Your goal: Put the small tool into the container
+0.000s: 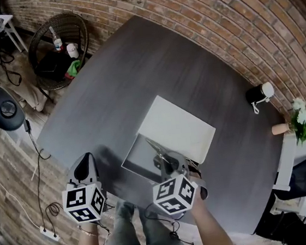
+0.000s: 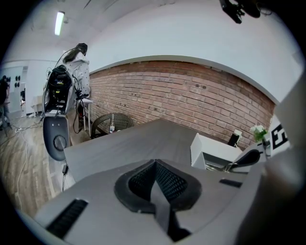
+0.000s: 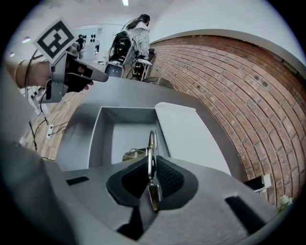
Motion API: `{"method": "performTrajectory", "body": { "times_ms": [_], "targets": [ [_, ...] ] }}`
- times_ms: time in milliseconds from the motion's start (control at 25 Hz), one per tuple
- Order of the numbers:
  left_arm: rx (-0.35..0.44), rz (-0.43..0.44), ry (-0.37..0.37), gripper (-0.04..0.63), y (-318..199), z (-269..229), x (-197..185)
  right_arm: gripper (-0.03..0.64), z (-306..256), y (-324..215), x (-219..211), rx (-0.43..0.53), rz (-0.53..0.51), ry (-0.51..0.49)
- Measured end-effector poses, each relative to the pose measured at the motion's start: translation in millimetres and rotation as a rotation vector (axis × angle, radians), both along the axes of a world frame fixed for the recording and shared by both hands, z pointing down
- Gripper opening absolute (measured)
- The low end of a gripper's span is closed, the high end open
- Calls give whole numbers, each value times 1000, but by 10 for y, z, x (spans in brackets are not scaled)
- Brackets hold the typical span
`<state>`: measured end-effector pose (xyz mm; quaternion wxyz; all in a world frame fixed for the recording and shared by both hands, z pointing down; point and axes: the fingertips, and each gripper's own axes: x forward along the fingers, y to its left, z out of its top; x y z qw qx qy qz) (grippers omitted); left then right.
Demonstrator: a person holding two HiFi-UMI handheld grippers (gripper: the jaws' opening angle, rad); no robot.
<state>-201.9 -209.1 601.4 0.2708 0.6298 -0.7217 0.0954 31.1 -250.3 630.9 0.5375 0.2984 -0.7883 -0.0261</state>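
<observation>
My right gripper [image 3: 151, 178] is shut on the small tool [image 3: 151, 146], a thin metal piece that stands upright between its pads. It hangs over the near end of the open grey container [image 3: 95, 139], whose white lid [image 3: 184, 134] lies folded back to the right. An olive metal object [image 3: 130, 154] lies inside the container, right below the tool. In the head view the right gripper [image 1: 162, 159] and the tool [image 1: 155, 148] are above the container [image 1: 138, 158]. My left gripper [image 1: 85, 166] is to the container's left, over the table. The left gripper [image 2: 155, 176] is shut and empty.
The dark grey table [image 1: 152, 64] ends close in front of me. A black-and-white cylinder [image 1: 260, 93] stands at its far right near a potted plant [image 1: 300, 119]. A wicker chair [image 1: 59, 45] with bottles stands on the floor at the back left. Cables [image 1: 40, 192] run along the floor.
</observation>
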Motion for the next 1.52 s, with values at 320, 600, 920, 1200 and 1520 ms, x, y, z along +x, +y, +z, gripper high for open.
{"method": "performTrajectory", "body": {
  "times_ms": [320,600,920,1200,1520],
  "targets": [
    [2,-5,5,-2,-31,-20,-5,43,21,22,2,-55,-17,-2],
    [5,-1,12,-2,-67,-28,17,77,11,-1,15,-79,-38,2],
    [3,1,19,-2,-116,-45,5,135,32,45,-23,-125,-73,13],
    [10,8,29,-2,-201,-101,-4,155,30,85,-63,-211,-75,-9],
    [14,19,35,-2,-271,-131,27,189,27,148,-105,-284,-78,-46]
  ]
}}
